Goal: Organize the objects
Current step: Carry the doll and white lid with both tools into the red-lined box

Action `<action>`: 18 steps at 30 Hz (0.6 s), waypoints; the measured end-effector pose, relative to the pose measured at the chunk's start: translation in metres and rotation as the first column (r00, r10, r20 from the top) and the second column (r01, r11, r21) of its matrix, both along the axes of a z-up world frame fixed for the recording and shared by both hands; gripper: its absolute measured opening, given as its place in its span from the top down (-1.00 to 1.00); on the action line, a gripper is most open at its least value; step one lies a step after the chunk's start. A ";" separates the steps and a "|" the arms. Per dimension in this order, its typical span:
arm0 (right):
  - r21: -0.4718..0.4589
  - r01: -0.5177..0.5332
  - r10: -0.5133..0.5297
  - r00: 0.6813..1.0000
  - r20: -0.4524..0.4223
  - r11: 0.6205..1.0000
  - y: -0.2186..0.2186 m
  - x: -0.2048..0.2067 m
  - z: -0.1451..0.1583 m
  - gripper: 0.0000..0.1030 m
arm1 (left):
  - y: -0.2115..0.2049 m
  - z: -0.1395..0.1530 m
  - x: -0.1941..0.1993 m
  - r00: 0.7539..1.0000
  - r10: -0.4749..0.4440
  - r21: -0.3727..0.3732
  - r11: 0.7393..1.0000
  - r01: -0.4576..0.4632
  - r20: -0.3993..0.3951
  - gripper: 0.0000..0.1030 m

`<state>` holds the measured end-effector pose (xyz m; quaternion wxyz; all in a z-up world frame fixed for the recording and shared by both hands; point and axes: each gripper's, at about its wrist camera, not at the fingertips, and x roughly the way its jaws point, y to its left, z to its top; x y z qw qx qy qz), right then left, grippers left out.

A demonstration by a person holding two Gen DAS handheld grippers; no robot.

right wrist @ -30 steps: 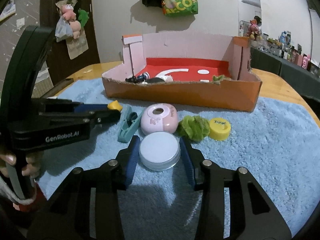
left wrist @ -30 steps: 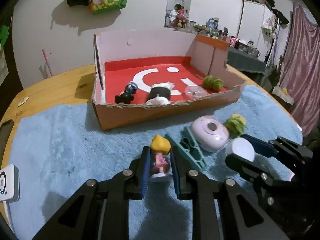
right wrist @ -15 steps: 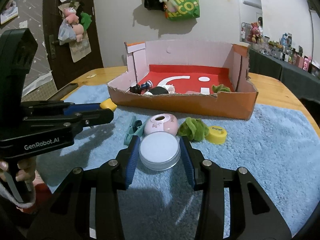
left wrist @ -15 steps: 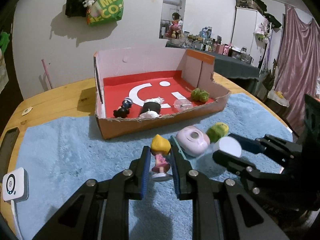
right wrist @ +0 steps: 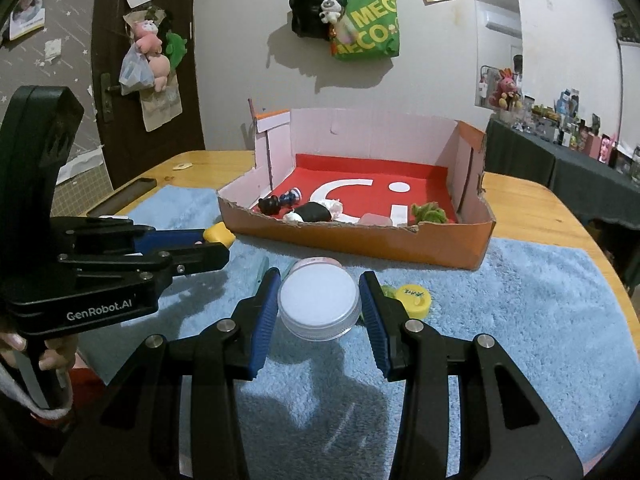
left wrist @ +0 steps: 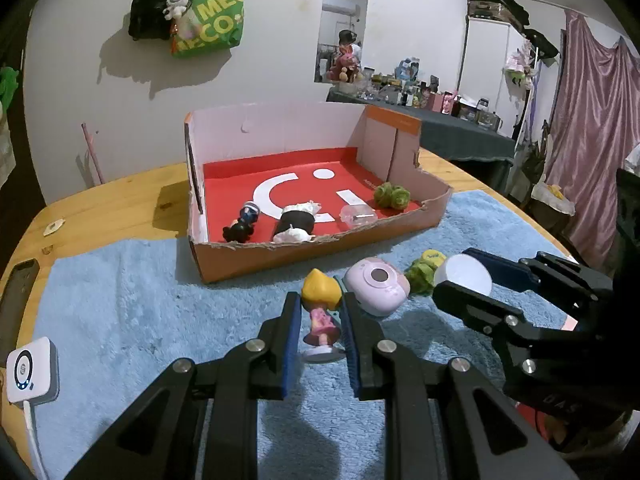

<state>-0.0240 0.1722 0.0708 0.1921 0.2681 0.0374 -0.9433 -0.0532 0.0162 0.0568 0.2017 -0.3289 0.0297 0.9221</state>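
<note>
My left gripper (left wrist: 320,312) is shut on a small doll (left wrist: 321,312) with yellow hair and a pink dress, lifted above the blue towel (left wrist: 120,320). My right gripper (right wrist: 319,300) is shut on a round white-lidded jar (right wrist: 319,304), also raised off the towel. Each gripper shows in the other's view: the left gripper (right wrist: 212,246) with the doll's yellow hair at its tips, the right gripper (left wrist: 476,280) with the jar (left wrist: 466,274). Ahead stands an open cardboard box (left wrist: 320,248) with a red floor, holding a dark figurine (left wrist: 242,226), a black-and-white toy (left wrist: 298,222) and a green scrunchie (left wrist: 392,196).
On the towel lie a pink toy camera (left wrist: 378,286), a green scrunchie (left wrist: 422,274), a yellow cap (right wrist: 414,300) and a teal clip, mostly hidden. A white device (left wrist: 30,370) and a dark phone (left wrist: 18,292) sit at the wooden table's left edge (left wrist: 100,208).
Both grippers have risen with their loads, so the doll and the jar are off the towel. The box and loose items look farther below in both views.
</note>
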 end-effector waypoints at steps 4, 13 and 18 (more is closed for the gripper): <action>0.001 -0.005 0.005 1.000 0.004 1.000 -0.001 0.000 -0.001 0.24 | 0.001 0.000 0.000 1.000 0.000 0.001 1.000 0.000 0.002 0.59; 0.003 -0.010 0.010 1.000 0.016 1.000 -0.001 -0.001 -0.004 0.24 | 0.001 0.000 0.000 1.000 -0.001 0.000 1.000 0.001 0.003 0.59; 0.000 -0.009 0.009 1.000 0.021 1.000 -0.001 -0.002 -0.004 0.24 | 0.000 0.000 0.000 1.000 -0.002 0.002 1.000 0.002 0.002 0.59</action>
